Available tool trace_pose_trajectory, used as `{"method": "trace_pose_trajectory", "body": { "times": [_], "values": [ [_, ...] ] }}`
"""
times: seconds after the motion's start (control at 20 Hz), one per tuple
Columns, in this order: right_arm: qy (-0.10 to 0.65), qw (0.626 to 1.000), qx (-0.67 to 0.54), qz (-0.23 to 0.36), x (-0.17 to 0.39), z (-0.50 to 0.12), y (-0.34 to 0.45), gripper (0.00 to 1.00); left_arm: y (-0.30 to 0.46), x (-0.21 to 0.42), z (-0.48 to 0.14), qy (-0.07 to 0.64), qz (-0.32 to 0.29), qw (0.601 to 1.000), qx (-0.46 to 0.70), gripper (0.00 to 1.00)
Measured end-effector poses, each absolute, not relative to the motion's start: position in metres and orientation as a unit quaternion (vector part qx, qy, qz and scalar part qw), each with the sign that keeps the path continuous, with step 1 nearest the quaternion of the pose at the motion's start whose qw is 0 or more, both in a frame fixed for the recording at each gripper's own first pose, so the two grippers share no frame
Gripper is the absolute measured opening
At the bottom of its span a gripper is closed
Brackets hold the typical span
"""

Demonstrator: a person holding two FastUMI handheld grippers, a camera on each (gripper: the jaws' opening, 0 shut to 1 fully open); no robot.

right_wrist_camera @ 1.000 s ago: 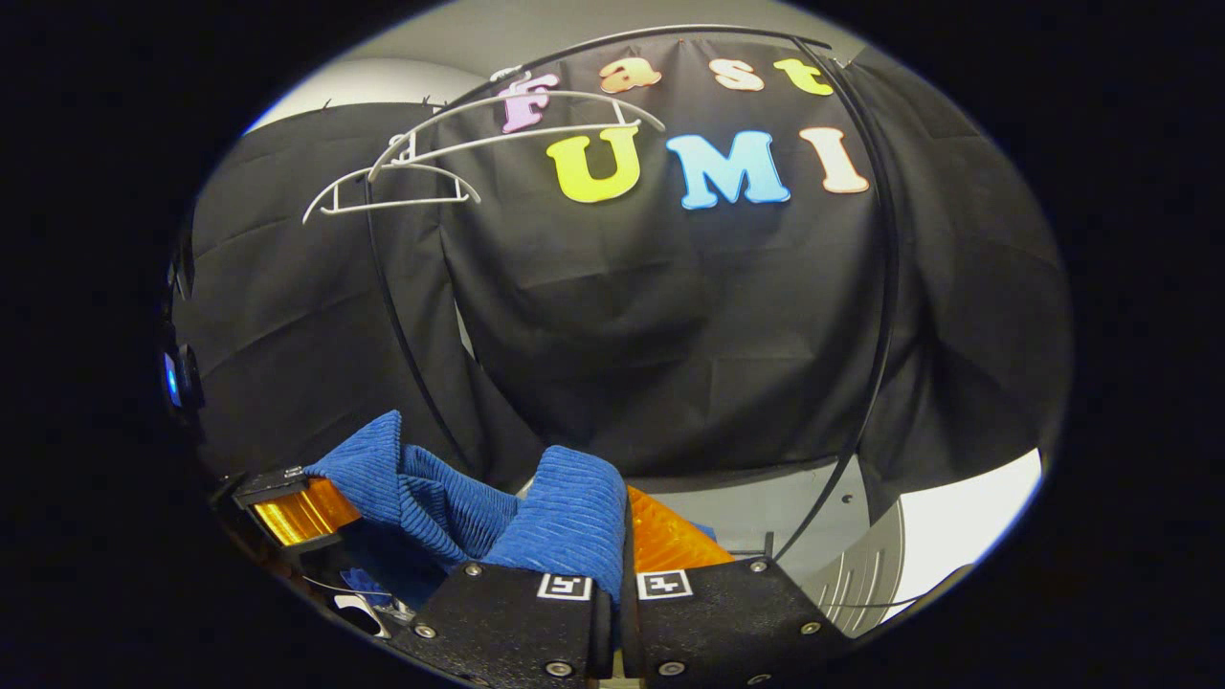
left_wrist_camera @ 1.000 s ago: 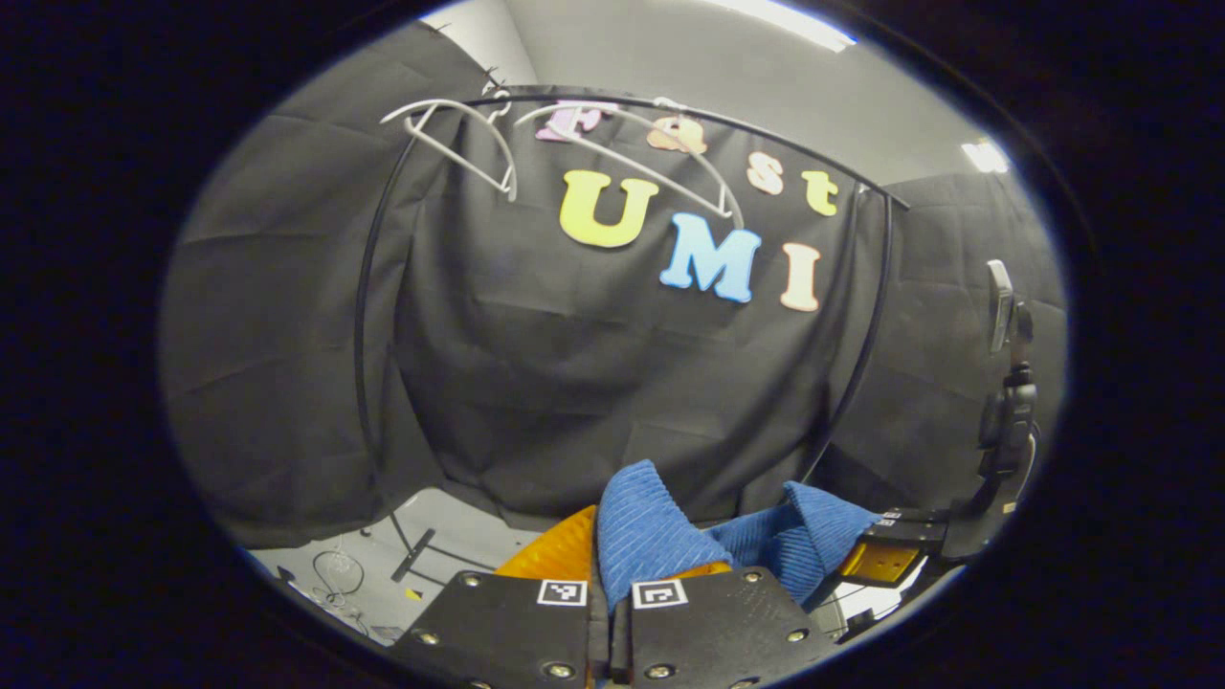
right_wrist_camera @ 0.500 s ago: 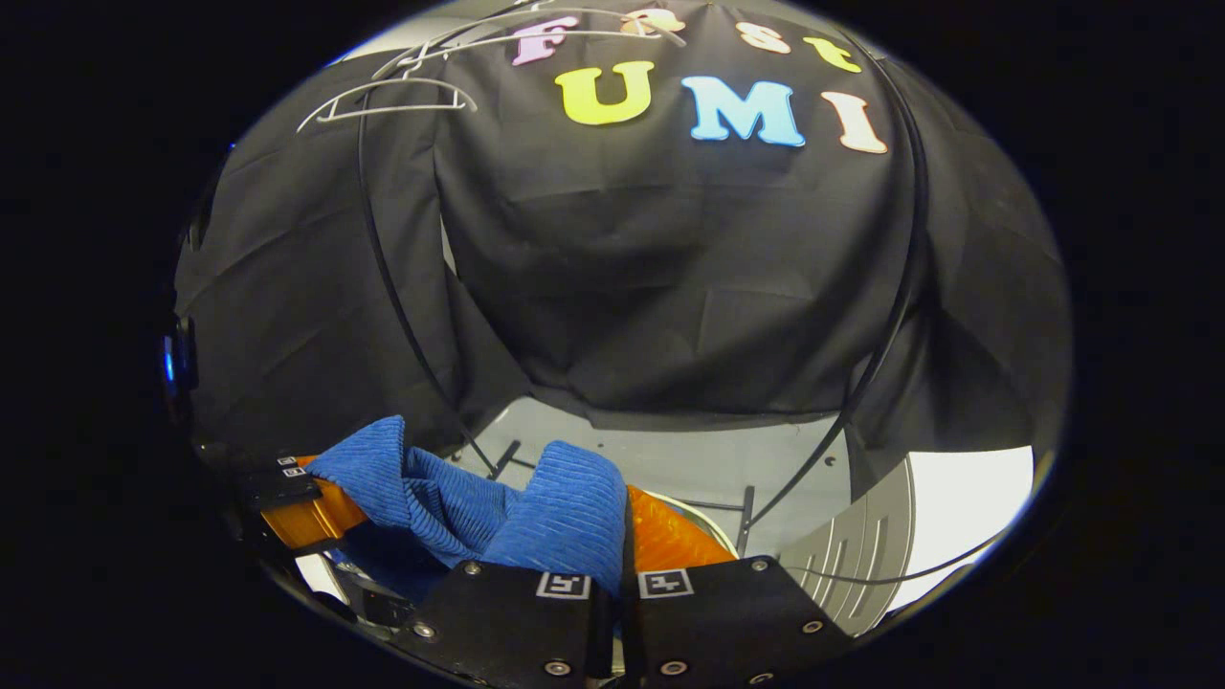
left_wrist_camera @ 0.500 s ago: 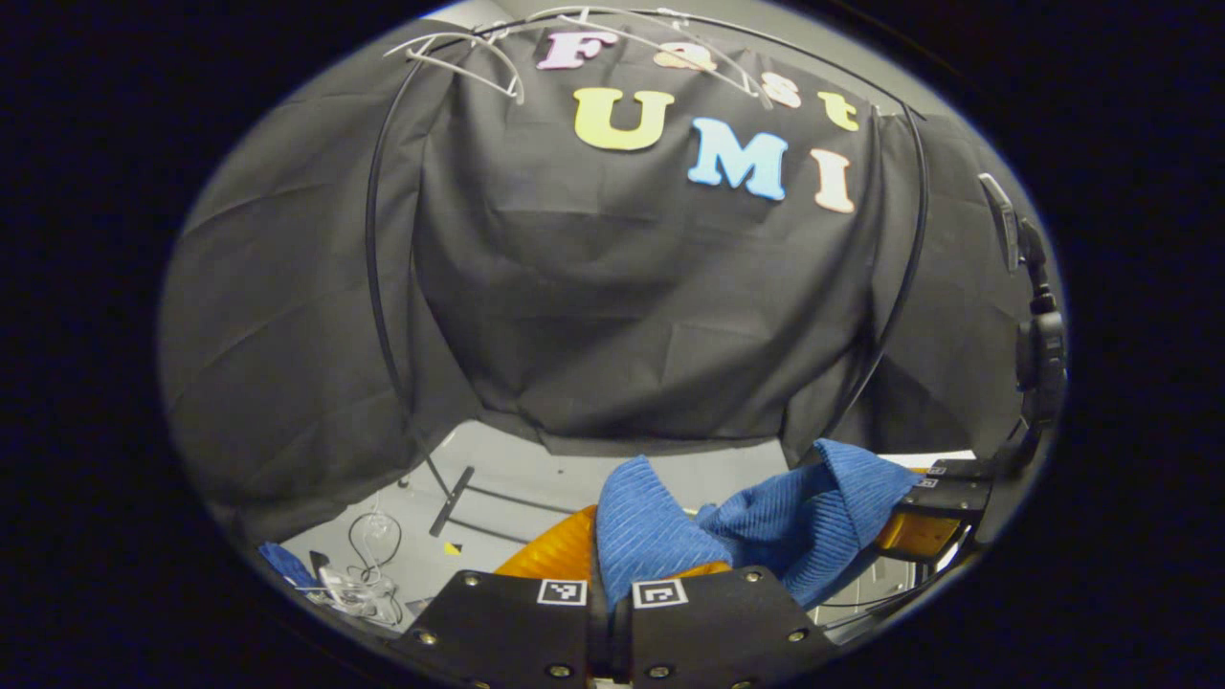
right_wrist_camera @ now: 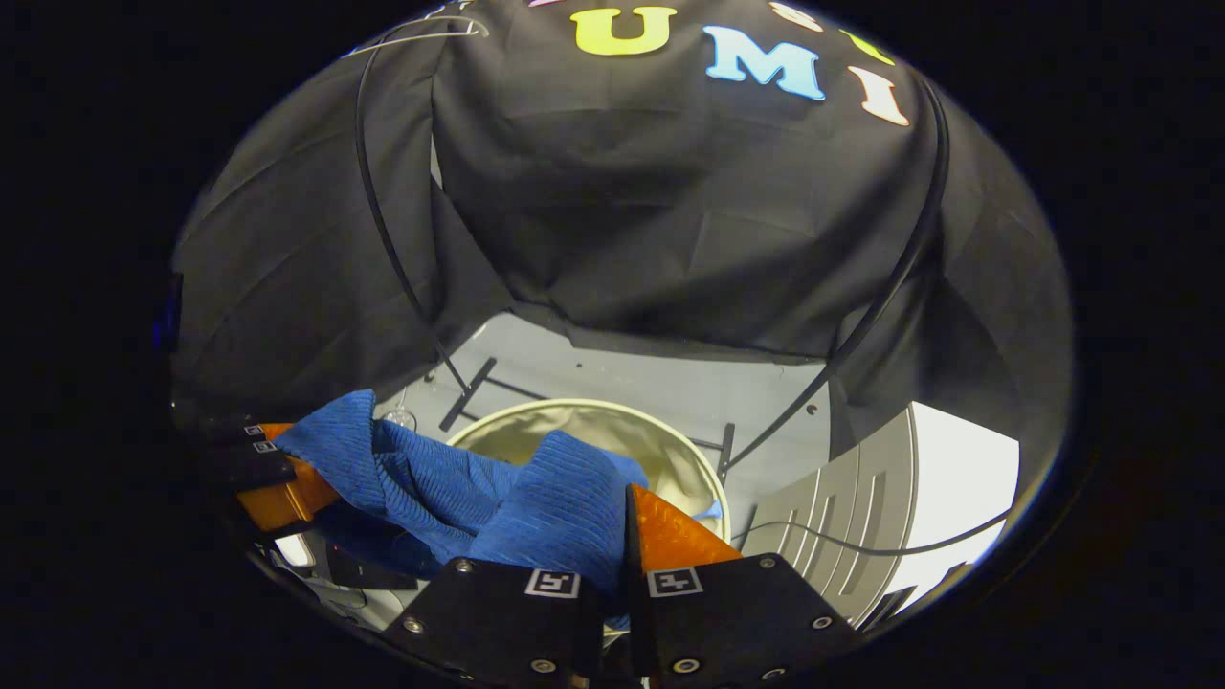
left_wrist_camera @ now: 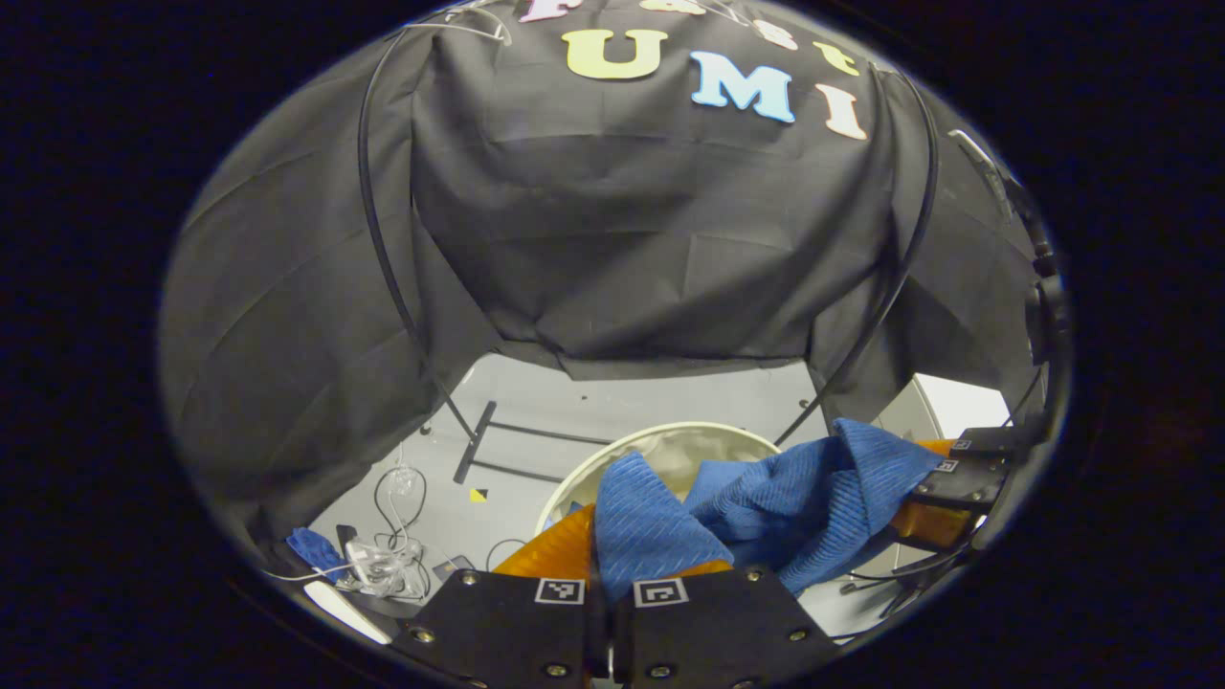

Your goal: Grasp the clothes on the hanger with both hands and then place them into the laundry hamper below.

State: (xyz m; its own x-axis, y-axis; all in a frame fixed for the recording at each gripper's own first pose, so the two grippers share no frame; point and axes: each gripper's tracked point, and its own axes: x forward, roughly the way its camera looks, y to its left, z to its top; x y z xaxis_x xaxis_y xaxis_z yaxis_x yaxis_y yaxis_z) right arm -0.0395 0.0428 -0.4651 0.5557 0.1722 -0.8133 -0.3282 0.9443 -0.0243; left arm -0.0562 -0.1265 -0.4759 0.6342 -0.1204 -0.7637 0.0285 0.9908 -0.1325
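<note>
above the round laundry hamper (right_wrist_camera: pixel 684 457), the blue ribbed garment (left_wrist_camera: pixel 766 507) sags between the left gripper (left_wrist_camera: pixel 607 574) and right gripper (right_wrist_camera: pixel 622 545), each pinching a bunched fold. looks soft, light, floppy; gathered folds seem the best hold. slack middle may catch the rim.

Black cloth (left_wrist_camera: pixel 612 249) hangs as the back wall of the booth, creased and draped down to a pale grey floor (left_wrist_camera: pixel 612 402). A thin black curved rack frame (left_wrist_camera: pixel 378 239) arcs in front of the cloth, with its foot bars resting on the floor (right_wrist_camera: pixel 469 392). Off to the left on the floor there's a tangle of clear cables (left_wrist_camera: pixel 383 565). On the right a grey ribbed panel (right_wrist_camera: pixel 852 536) stands beside a bright white patch (right_wrist_camera: pixel 967 498).
</note>
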Motion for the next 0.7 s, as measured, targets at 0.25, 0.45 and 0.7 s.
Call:
{"method": "trace_pose_trajectory", "body": {
  "times": [0.25,0.45,0.7],
  "values": [
    [0.465,0.867,-0.096,0.149,-0.048,-0.477,0.044,0.31,-0.128,-0.060,-0.490,0.446,-0.044,0.892,-0.062,0.11],
    [0.467,0.866,-0.097,0.149,-0.053,-0.477,0.045,0.73,-0.128,-0.056,-0.479,0.429,-0.041,0.901,-0.053,0.78],
    [0.463,0.870,-0.096,0.141,-0.049,-0.474,0.043,0.96,-0.124,-0.057,-0.476,0.425,-0.036,0.903,-0.050,0.95]
  ]
}}
